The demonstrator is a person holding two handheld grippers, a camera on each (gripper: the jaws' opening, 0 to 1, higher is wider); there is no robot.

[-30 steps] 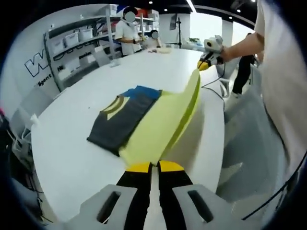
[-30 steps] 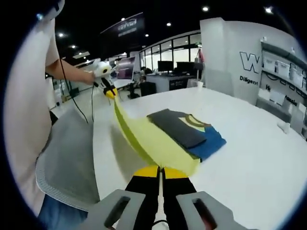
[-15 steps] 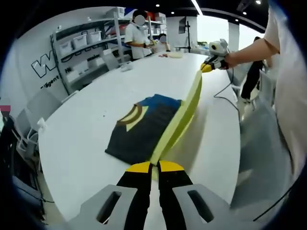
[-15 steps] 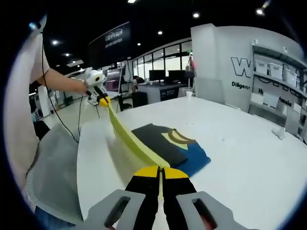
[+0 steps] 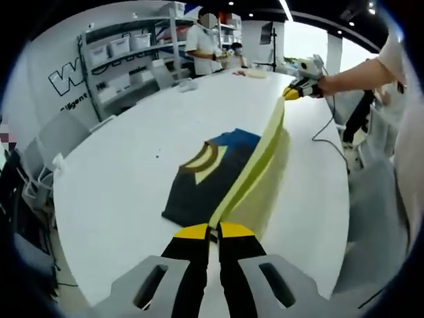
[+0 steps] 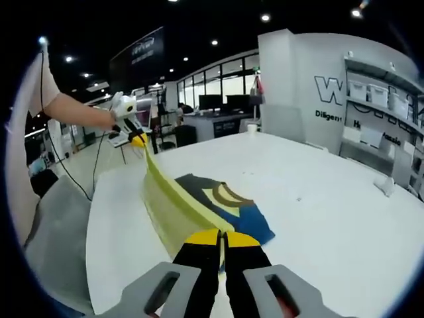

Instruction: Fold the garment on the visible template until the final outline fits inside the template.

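White table (image 5: 119, 199): large, rounded, smooth top. Shelving with bins (image 5: 126, 59) stands along the far-left wall in the left gripper view, and people work at the table's far end.

Garment (image 5: 212, 175): multi-coloured, lying near the middle of the table. The flat part shows a dark grey panel, a blue section at its far end and a curved yellow-brown band. The yellow-green portion (image 5: 262, 156) is lifted off the table and stretched as a taut strip between the two grippers, with its lower edge draping onto the flat part. No template outline can be made out on the table under the garment.

Left gripper (image 5: 213, 230): yellow-tipped jaws together, clamped on the near end of the yellow-green edge.

Right gripper (image 6: 222, 236): jaws likewise closed on the strip's other end. In the left gripper view it appears at far right, held in the person's hand (image 5: 331, 83).

Handling, as a judgement: soft, light, limp fabric that sags wherever it is unsupported. It will slide easily on the smooth table, so the flat part may drag. Best hold is at the two edge corners, kept taut and level, then laid over.
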